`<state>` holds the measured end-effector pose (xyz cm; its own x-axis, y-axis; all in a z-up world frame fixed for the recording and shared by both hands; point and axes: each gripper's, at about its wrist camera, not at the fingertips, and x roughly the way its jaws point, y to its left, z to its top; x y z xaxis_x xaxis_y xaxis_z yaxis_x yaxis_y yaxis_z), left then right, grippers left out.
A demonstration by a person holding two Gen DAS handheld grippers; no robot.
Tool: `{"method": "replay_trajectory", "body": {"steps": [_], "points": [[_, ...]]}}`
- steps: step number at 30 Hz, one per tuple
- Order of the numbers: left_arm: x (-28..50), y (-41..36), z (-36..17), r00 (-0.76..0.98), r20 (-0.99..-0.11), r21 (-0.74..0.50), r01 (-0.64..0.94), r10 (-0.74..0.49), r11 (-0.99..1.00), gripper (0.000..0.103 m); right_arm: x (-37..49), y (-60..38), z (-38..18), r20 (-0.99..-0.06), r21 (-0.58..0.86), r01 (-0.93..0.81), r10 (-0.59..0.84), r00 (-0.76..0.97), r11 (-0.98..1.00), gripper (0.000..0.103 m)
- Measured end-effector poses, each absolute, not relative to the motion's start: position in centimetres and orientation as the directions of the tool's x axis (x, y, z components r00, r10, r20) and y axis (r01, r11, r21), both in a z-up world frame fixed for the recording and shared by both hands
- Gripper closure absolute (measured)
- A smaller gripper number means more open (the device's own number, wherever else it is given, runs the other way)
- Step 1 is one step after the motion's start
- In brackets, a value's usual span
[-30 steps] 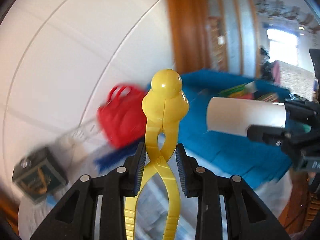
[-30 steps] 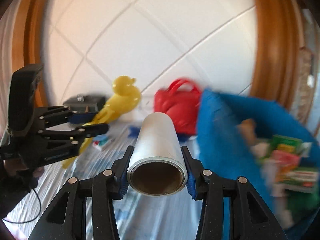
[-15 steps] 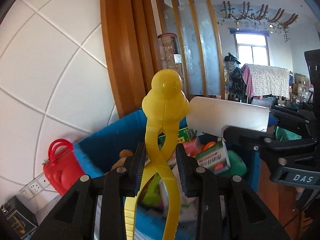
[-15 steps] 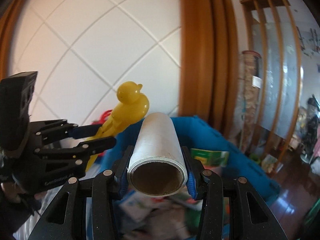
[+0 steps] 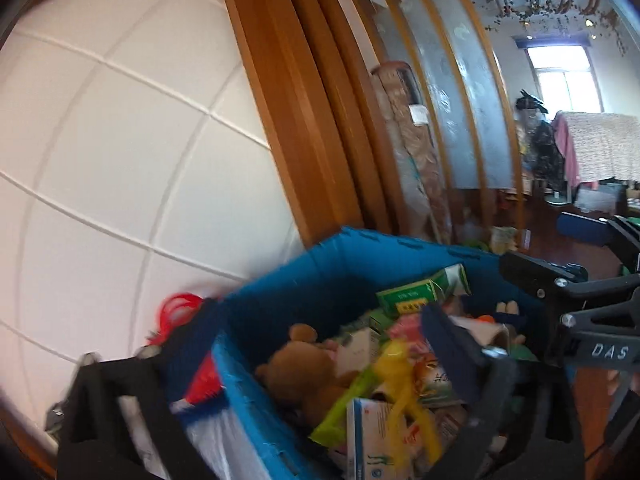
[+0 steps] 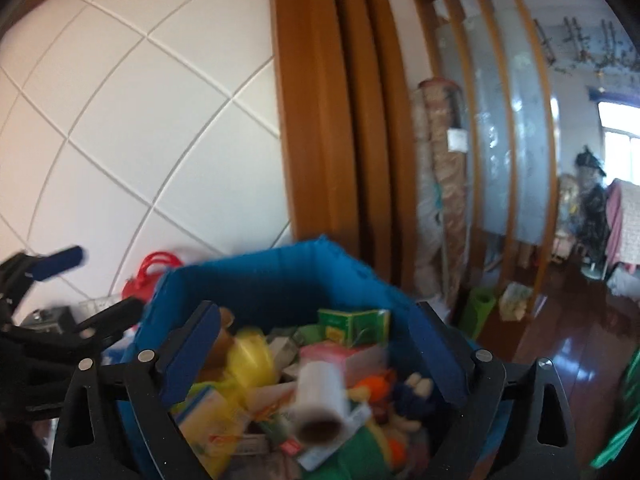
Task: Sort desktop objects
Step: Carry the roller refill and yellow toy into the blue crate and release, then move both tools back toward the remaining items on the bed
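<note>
Grippers: I hold both over the blue bin (image 6: 256, 276), tilted a little downward so that what I let go drops into it and not onto the bench.
Left gripper (image 5: 320, 364): my jaws are opening and stand wide, with nothing pressed between the pads; the yellow duck tongs (image 5: 400, 396) are free of them and blurred against the heap, duck end toward the far side, handles toward me.
Right gripper (image 6: 316, 356): my jaws are opening too, spread wide with nothing touching them; the white roll (image 6: 320, 404) is loose between and below them, its hollow end facing the camera, blurred, so I judge it falling or just landing.
Bin contents: a brown teddy bear (image 5: 304, 364) lies at the left side, a green carton (image 6: 354, 322) toward the back wall, a pink pack (image 6: 344, 354) behind the roll, and other small packets I cannot tell apart.
Beside the bin: a red handbag (image 6: 146, 276) stands on the bench just left of the bin wall, against the white tiled wall (image 5: 100, 160).
Task state: in my judgement both things are being delivered; the handbag remains outside.
Risk: the heap is high, so the roll could roll toward the rim.
</note>
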<state>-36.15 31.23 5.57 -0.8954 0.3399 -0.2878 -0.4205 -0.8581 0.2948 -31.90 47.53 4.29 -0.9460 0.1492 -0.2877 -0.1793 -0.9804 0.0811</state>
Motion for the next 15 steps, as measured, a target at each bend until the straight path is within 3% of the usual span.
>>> {"method": "replay_trajectory", "body": {"steps": [15], "points": [[-33.0,26.6,5.4,-0.938,-0.272,0.273,-0.288,0.213,-0.918,0.0,-29.5,44.8,4.9,-0.239,0.119,-0.085,0.055,-0.969,-0.989,0.001]]}}
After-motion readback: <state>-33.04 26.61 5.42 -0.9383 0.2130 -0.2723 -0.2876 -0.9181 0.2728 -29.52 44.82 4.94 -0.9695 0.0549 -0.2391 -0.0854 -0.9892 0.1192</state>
